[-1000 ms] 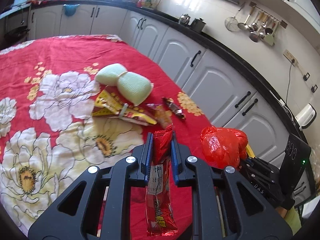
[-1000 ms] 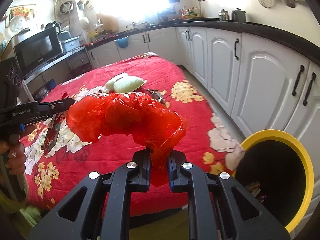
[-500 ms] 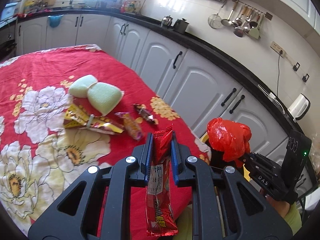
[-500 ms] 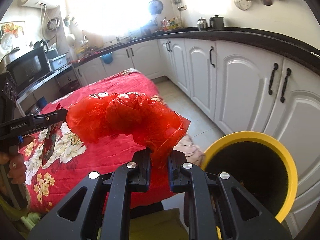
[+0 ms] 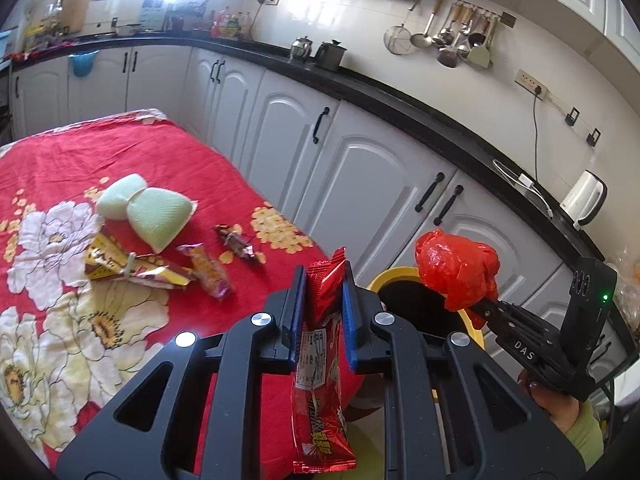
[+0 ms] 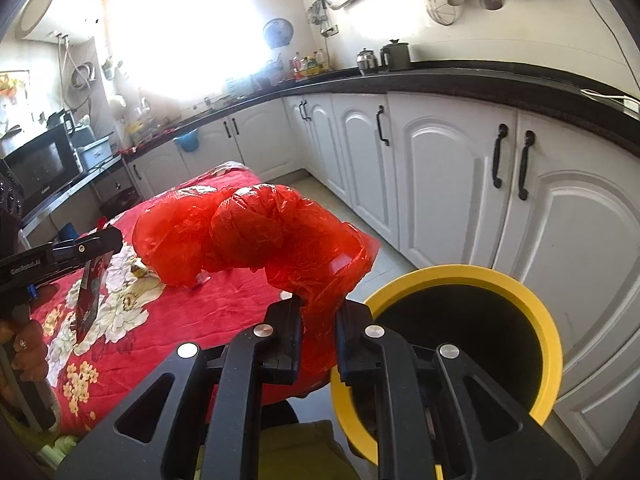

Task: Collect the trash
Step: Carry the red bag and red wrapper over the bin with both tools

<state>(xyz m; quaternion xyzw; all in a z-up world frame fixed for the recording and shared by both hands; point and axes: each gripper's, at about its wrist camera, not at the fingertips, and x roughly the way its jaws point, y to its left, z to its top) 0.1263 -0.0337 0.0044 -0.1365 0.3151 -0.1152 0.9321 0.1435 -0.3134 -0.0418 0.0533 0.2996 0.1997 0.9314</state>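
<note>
Right gripper (image 6: 318,320) clamps a crumpled red bag (image 6: 256,236) seemingly above the yellow-rimmed bin (image 6: 548,320); left gripper (image 5: 324,300) pinches a red wrapper (image 5: 320,360).

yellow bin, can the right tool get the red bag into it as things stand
Probably yes. The right tool is shut on the red plastic bag right beside the yellow bin, whose mouth is open and uncovered, with nothing between them.
</note>
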